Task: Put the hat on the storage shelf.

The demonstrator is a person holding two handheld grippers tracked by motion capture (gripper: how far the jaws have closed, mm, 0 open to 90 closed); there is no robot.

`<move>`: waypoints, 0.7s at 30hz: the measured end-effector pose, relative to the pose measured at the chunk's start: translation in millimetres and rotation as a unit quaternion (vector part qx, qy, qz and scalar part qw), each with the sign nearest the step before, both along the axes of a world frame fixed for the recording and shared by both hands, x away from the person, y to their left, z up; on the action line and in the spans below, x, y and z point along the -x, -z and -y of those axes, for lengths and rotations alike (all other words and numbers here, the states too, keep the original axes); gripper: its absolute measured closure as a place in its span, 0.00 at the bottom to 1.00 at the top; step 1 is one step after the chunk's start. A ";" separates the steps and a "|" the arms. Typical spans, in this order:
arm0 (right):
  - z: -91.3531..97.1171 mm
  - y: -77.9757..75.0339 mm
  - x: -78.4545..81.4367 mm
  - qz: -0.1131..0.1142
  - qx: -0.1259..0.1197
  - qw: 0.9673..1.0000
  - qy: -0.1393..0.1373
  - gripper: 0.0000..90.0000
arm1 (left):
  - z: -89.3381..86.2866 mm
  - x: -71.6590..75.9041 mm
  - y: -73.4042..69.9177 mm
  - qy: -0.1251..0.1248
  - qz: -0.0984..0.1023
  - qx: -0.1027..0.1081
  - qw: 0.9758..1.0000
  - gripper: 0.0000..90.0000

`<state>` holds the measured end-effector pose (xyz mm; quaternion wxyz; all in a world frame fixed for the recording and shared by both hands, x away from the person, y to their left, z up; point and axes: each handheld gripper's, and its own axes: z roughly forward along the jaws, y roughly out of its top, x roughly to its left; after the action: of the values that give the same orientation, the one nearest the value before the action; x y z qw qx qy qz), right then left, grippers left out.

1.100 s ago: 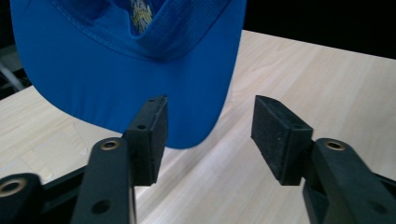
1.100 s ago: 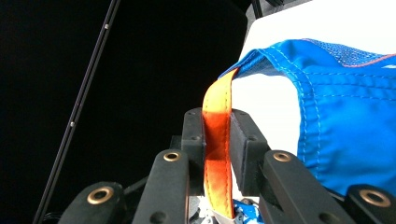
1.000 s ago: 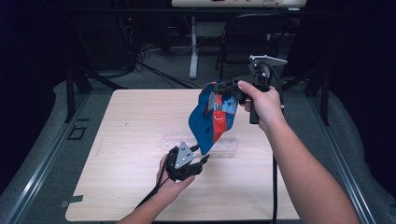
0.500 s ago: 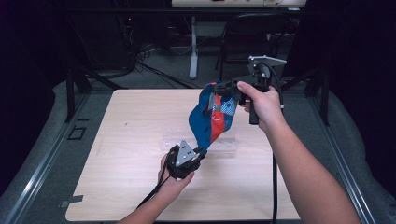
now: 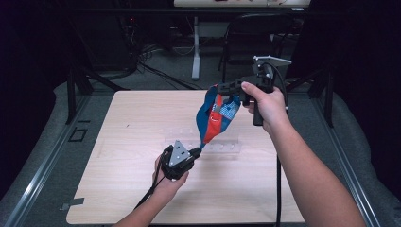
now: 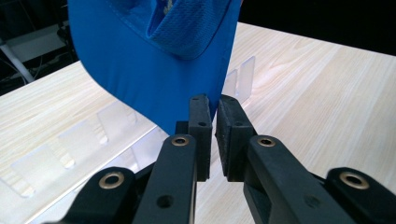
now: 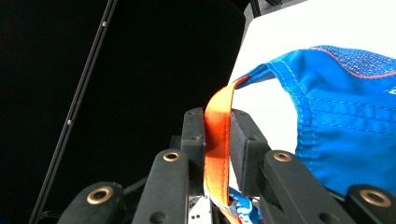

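Blue Fabric Cap: Handling Properties and Grip Points

High view: the blue cap (image 5: 213, 117) hangs in the air above the wooden worktop (image 5: 118, 142), stretched between the two tools. The right tool (image 5: 221, 89) holds its upper end; the left tool (image 5: 197, 151) meets its lower tip, just above a clear plastic rack (image 5: 222, 146).

Left gripper view: the left tool (image 6: 214, 122) has just been closing and now stands nearly together, nipping the cap's (image 6: 154, 70) lower edge. The panel curves smoothly, so judge it semi-stiff, likely the brim.

Right gripper view: the right tool (image 7: 217, 135) is clamped on the orange strap (image 7: 217, 140).

Judgement: the cap is light, soft and not fragile. Grip seams, strap or brim edge; thin cloth may slip under tension.
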<state>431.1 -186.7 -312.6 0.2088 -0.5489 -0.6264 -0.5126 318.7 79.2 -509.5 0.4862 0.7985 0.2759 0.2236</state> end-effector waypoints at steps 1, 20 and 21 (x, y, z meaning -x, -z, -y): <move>-1.1 0.6 -0.3 -0.001 0.000 1.000 -0.002 0.86 | -1.0 -0.6 0.2 -0.002 -0.001 0.000 1.000 0.95; -5.6 12.7 -3.7 -0.010 0.004 1.000 -0.004 0.88 | -13.7 -8.5 4.4 0.000 0.000 -0.002 1.000 0.98; -5.6 12.7 -3.7 -0.010 0.004 1.000 -0.004 0.88 | -14.4 -8.9 4.4 -0.001 0.002 -0.004 1.000 0.98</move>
<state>434.8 -181.1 -325.3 0.2146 -0.5526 -0.6283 -0.5039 327.5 93.6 -513.9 0.4834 0.7998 0.2744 0.2269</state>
